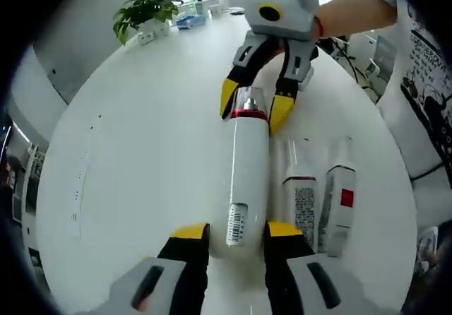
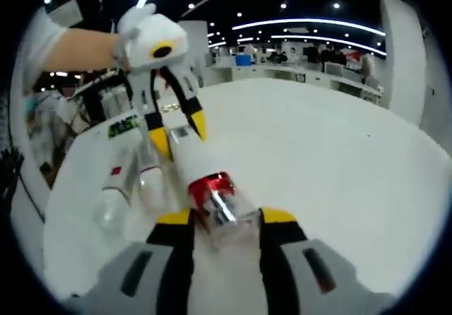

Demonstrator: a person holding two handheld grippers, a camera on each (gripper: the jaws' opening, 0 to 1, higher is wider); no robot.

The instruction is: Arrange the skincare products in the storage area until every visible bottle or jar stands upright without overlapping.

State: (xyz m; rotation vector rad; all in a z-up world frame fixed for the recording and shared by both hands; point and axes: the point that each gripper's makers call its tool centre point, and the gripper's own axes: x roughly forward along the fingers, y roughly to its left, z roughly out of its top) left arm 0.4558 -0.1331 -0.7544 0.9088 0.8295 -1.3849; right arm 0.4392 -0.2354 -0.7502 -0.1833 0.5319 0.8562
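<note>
Lay on its side on the round white table (image 1: 141, 159): a tall white bottle (image 1: 244, 188) with a red collar (image 1: 248, 111) and a clear cap (image 2: 229, 220), barcode label (image 1: 236, 223) facing up near its base. Was clamped at both ends. At the base, gripped by the left gripper (image 1: 236, 234), yellow-tipped black jaws pressed against either side of the bottle. At the capped end, straddled by the right gripper (image 1: 256, 107), its yellow tips flanking the red collar and touching or very nearly touching it; firm clamping there could not be told for sure from the left gripper view, though in the right gripper view the cap sat snugly between the right gripper (image 2: 224, 220) jaws.

Beside the bottle, to its right in the left gripper view, lay two more white containers, also flat on the table: a tube with printed text (image 1: 302, 202) just beside the bottle, and past that a tube with a red square mark (image 1: 340, 202). Appeared parallel to the bottle, close together, not overlapping.

Farther from the bottle, at the table's far edge, stood a leafy green plant (image 1: 145, 8), with small blue and green items (image 1: 191, 15) next to it. Contents of any container could not be told.
</note>
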